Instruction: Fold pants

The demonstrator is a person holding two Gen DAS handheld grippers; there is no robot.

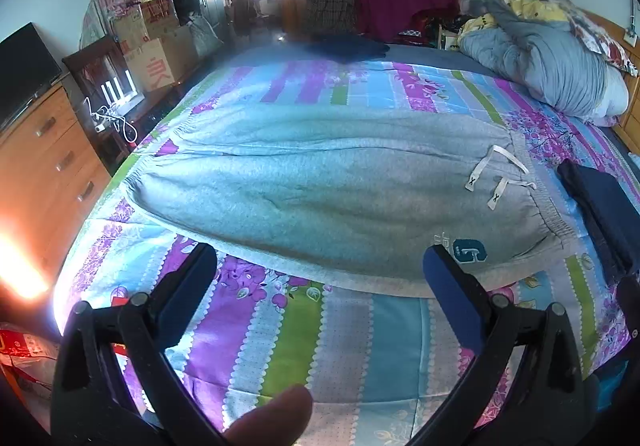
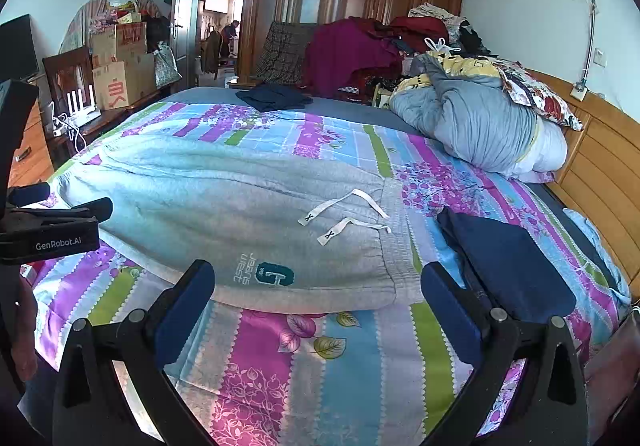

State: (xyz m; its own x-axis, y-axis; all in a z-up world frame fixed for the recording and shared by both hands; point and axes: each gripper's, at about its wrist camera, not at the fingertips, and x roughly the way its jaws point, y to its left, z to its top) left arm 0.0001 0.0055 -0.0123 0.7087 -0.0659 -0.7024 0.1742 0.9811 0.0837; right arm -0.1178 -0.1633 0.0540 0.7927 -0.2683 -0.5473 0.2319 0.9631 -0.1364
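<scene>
**Both grippers wide open, pants flat on bed, nothing held**

Grey pants [image 1: 320,182] lie spread flat across the striped floral bedspread [image 1: 304,346], waistband to the right, leg cuffs to the left near the wooden dresser [image 1: 44,158]. White drawstrings [image 2: 344,214] sit loose on top, just left of the waistband; teal G patch [image 2: 276,274] at the near edge.

Left gripper [image 1: 320,286]: jaws fully apart, blue pads above the bedspread just short of the pants' near edge, nothing between them. A fingertip [image 1: 272,422] shows at the bottom of its view.

Right gripper [image 2: 316,298]: jaws fully apart, framing the near waistband corner, not gripping anything.

Folded navy garment [image 2: 512,266] lies right of the waistband. Rolled grey quilt [image 2: 480,126] far right by the headboard
</scene>
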